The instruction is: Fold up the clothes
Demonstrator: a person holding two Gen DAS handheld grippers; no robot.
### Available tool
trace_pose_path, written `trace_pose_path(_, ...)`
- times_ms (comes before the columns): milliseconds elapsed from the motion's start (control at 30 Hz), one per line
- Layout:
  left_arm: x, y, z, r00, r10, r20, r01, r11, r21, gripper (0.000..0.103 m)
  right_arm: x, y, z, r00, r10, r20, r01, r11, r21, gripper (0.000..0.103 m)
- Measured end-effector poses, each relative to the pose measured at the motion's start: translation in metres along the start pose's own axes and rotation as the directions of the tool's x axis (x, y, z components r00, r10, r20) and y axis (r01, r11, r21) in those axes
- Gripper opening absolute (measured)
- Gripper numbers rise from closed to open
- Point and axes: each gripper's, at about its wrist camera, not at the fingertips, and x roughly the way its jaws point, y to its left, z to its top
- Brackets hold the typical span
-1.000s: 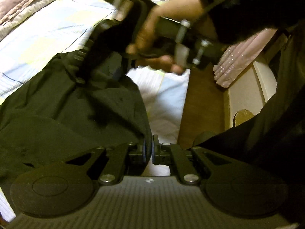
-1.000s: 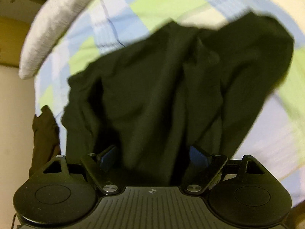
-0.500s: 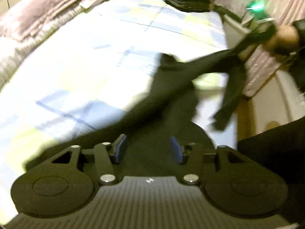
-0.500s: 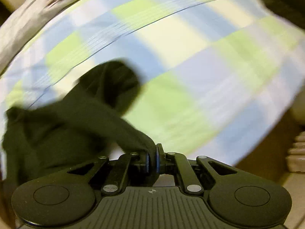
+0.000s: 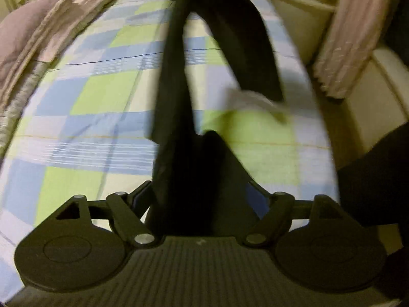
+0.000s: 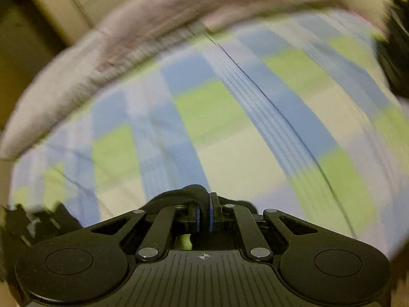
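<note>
Bedding lies piled along the far left edge of the bed (image 5: 84,117), a folded blanket (image 5: 28,33) that leaves the checked blue-and-green sheet bare for folding. Over the middle of that sheet hangs the dark garment (image 5: 173,102), lifted off the bed and blurred. It drops in two long strips from the far top of the left wrist view, so it looks like trousers held up by one end to let the legs fall straight, though the blur makes that a guess. To the right, past the bed's edge, stand a pale cabinet (image 5: 299,18) and a pink curtain (image 5: 345,38).

The left gripper (image 5: 199,199) has its jaws spread wide, with the cloth hanging down between them and filling the gap; whether either finger touches it I cannot tell. It seems placed to catch the lower part.

The right gripper (image 6: 203,215) has its jaws pressed nearly together, pinching a bunched fold of the dark garment, probably carrying its weight.
</note>
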Motion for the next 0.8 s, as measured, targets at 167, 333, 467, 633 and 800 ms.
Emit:
trace_pose_path(167,0.02,0.039,0.021,0.985,0.169,-0.027,-0.171,0.976,-0.134,0.06,0.01,0.028,0.079,0.987,0.146,0.072,-0.129,0.971,-0.199,0.005)
trace_pose_path(333,0.034,0.083,0.023,0.994,0.108,-0.027,-0.111,0.974,-0.199,0.006,0.035,0.058,0.095,0.969,0.236,0.076,-0.205,0.935,-0.288,0.005)
trace_pose_path(467,0.041,0.102,0.007,0.996,0.074,-0.053,-0.084,0.969,-0.231,0.005,0.05,0.061,0.067,0.98,0.18,0.082,-0.153,0.952,-0.266,0.031)
trace_pose_path(633,0.008,0.143,-0.027,0.993,0.111,-0.05,-0.121,0.931,-0.344,0.005,0.059,0.031,-0.02,0.996,0.071,0.05,-0.07,0.997,-0.021,0.095)
trace_pose_path(800,-0.026,0.198,-0.06,0.986,0.155,-0.066,-0.168,0.88,-0.444,0.005,0.108,0.053,-0.135,0.975,0.164,-0.151,-0.131,0.969,0.209,0.095)
